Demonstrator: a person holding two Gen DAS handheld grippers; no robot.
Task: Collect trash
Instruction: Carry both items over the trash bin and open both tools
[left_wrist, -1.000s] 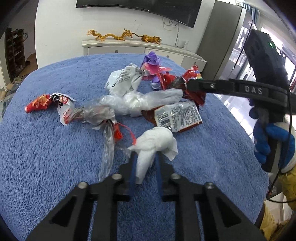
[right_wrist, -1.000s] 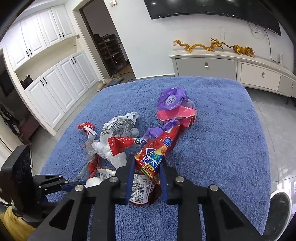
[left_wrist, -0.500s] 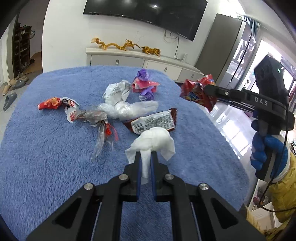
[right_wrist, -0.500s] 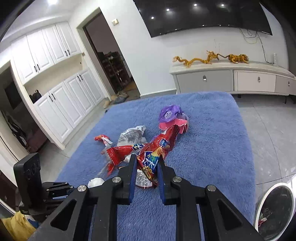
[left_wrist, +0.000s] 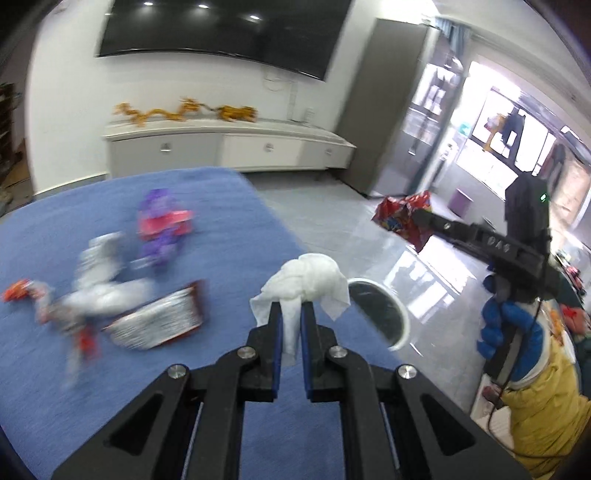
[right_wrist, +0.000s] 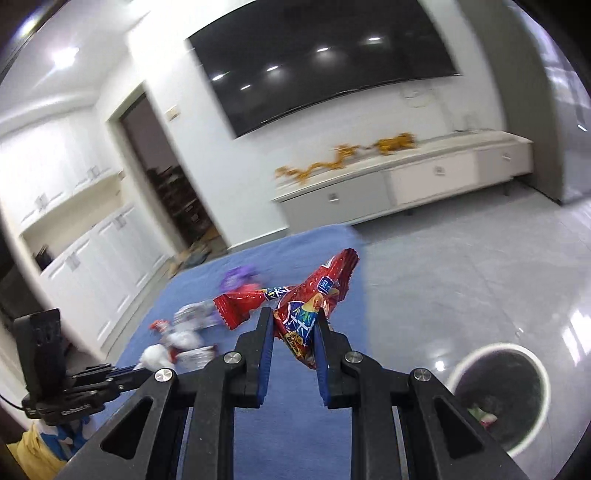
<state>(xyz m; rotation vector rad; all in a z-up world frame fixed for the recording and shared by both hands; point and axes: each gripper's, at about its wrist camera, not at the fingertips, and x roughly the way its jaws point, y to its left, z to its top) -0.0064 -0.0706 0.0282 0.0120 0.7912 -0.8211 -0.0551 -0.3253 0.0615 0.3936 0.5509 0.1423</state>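
1. Carrying two pieces of trash toward the bin is the step in hand, by my reading: each tool is closed on one piece and both are pointing past the edge of the blue cover toward the floor.
2. Nearest in the left wrist view, the left gripper (left_wrist: 291, 312) is pinching a crumpled white tissue (left_wrist: 308, 275) by its lower tail, the bulk of it puffing out above the fingertips.
3. Nearest in the right wrist view, the right gripper (right_wrist: 293, 325) is clamping a red snack wrapper (right_wrist: 308, 299), which is sticking up and out to both sides of the jaws.
4. Just beyond, the round white bin (right_wrist: 504, 391) is standing on the grey floor, low and to the right of the right gripper; some rubbish is already showing inside it.
5. The next move, I judge, is calling for each tool to be brought over the bin mouth before the jaws are let open, one after the other so the two do not collide; the light tissue may cling or drift.
6. Farther back, the blue cover (left_wrist: 229, 221) is holding the remaining litter: a purple and pink wrapper (left_wrist: 162, 229), a dark packet with a printed label (left_wrist: 159, 323), and a blurred cluster of white and red pieces I am not able to count exactly.
7. Counted: two grippers, two pieces lifted, one bin.
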